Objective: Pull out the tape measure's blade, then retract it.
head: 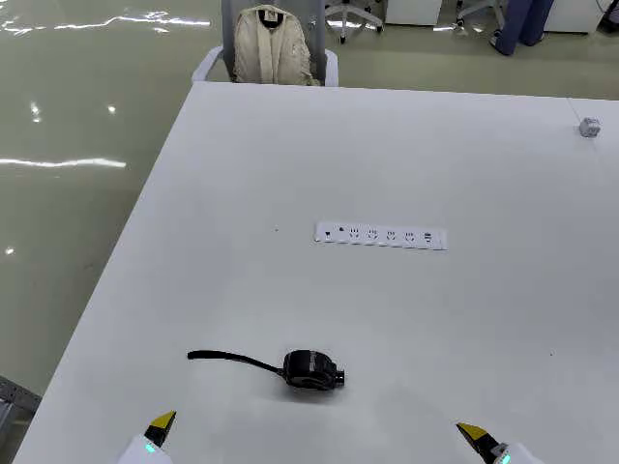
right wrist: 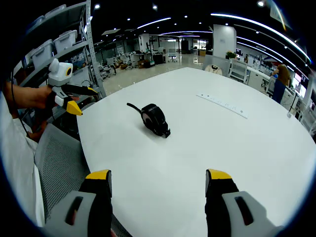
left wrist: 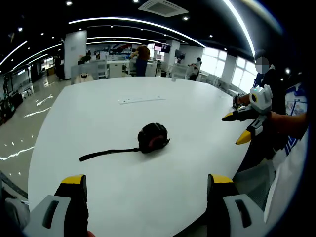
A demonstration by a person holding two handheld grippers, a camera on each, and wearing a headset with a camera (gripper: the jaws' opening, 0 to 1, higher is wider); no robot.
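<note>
A black tape measure [head: 311, 369] lies on the white table [head: 387, 155] near its front edge, with its black wrist strap [head: 222, 358] trailing to the left. No blade is drawn out. My left gripper [head: 161, 426] hovers at the front left of the tape measure and my right gripper [head: 476, 436] at the front right, both apart from it. In the left gripper view the tape measure [left wrist: 153, 137] lies ahead of the open jaws of the left gripper [left wrist: 146, 182]. The right gripper [right wrist: 158, 175] stands open too, with the tape measure [right wrist: 154, 119] beyond it.
A white power strip [head: 380, 235] lies mid-table behind the tape measure. A small grey object [head: 589, 127] sits at the far right. A chair with a beige jacket [head: 271, 43] stands at the far edge. The table's left edge drops to a glossy floor.
</note>
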